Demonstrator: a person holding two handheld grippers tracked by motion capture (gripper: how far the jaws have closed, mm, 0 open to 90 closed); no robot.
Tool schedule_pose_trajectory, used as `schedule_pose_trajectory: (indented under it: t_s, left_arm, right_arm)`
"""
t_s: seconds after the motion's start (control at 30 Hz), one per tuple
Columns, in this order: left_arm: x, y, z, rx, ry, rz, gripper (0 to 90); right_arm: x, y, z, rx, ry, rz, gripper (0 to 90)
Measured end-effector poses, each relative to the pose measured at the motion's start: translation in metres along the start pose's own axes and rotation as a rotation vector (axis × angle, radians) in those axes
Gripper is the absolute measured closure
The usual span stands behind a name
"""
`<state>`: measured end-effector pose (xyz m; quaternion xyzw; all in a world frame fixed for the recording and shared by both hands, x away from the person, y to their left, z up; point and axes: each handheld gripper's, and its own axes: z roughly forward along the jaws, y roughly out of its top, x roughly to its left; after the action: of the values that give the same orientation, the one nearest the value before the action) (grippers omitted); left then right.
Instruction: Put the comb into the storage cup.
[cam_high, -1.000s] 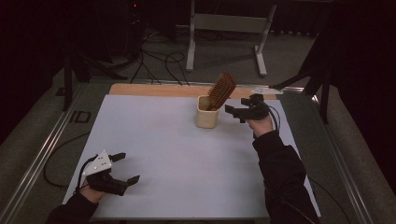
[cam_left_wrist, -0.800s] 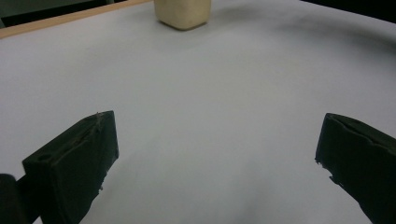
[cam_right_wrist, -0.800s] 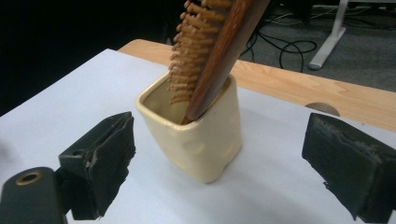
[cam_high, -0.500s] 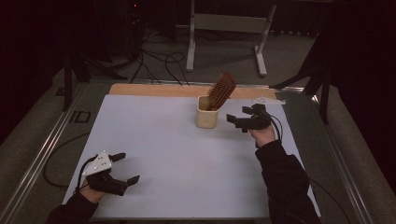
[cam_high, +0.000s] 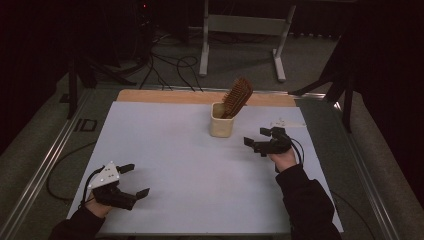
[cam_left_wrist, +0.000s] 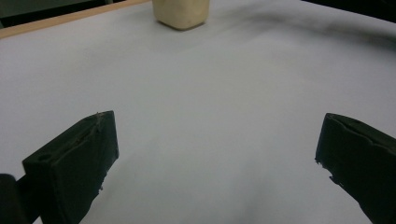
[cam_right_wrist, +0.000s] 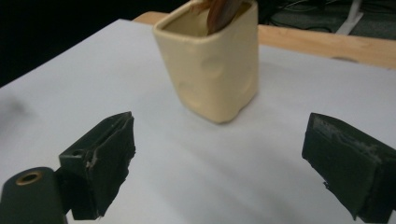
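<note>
While the brown hairbrush (cam_high: 238, 96) stands tilted in the cream cup (cam_high: 221, 120), I hold my right gripper (cam_high: 260, 140) just right of that cup, jaws spread, empty; my left gripper (cam_high: 134, 180), also spread, rests well apart from the cup.

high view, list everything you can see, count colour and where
cup: 1, cream, far middle of the table, upright
hairbrush: 1, brown wood, standing in the cup, head leaning right
table: 1, white top with a wooden strip along the far edge
cables: several, black, on the floor beyond the table
stand: 1, grey, on the floor behind the table
left gripper: 1, black, near left corner, open, holding nothing
right gripper: 1, black, right of the cup, open, holding nothing
sleeves: 2, black, bottom edge
</note>
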<state>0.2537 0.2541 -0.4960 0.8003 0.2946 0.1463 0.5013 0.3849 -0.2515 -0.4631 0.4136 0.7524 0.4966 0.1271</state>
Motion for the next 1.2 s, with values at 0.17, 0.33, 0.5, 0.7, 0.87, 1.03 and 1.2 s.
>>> schedule_pose_trajectory:
  t_s: [0.17, 0.33, 0.5, 0.7, 0.87, 1.03, 1.2]
  left_arm:
    - [-0.001, 0.0, 0.0, 0.001, -0.001, 0.0, 0.1]
    - [-0.001, 0.0, 0.0, 0.0, -0.001, 0.0, 0.1]
    - [-0.001, 0.0, 0.0, 0.0, -0.002, 0.0, 0.1]
    - [-0.001, 0.0, 0.0, 0.001, -0.001, -0.001, 0.1]
    - [-0.001, 0.0, 0.0, 0.0, -0.002, 0.001, 0.1]
    - [-0.001, 0.0, 0.0, 0.001, -0.002, 0.0, 0.1]
    - [-0.001, 0.0, -0.001, -0.001, -0.002, 0.001, 0.1]
  right_arm:
    - [0.003, -0.015, -0.004, 0.001, 0.016, -0.008, 9.1]
    - [0.007, -0.03, -0.009, -0.003, 0.027, -0.02, 9.1]
    - [0.011, -0.041, -0.016, -0.002, 0.032, -0.044, 9.0]
    - [0.019, -0.054, -0.024, -0.004, 0.033, -0.075, 9.0]
    - [0.026, -0.061, -0.032, -0.019, 0.029, -0.087, 9.0]
    - [0.033, -0.071, -0.039, -0.026, 0.026, -0.092, 9.0]
    - [0.039, -0.079, -0.048, -0.041, 0.026, -0.089, 9.0]
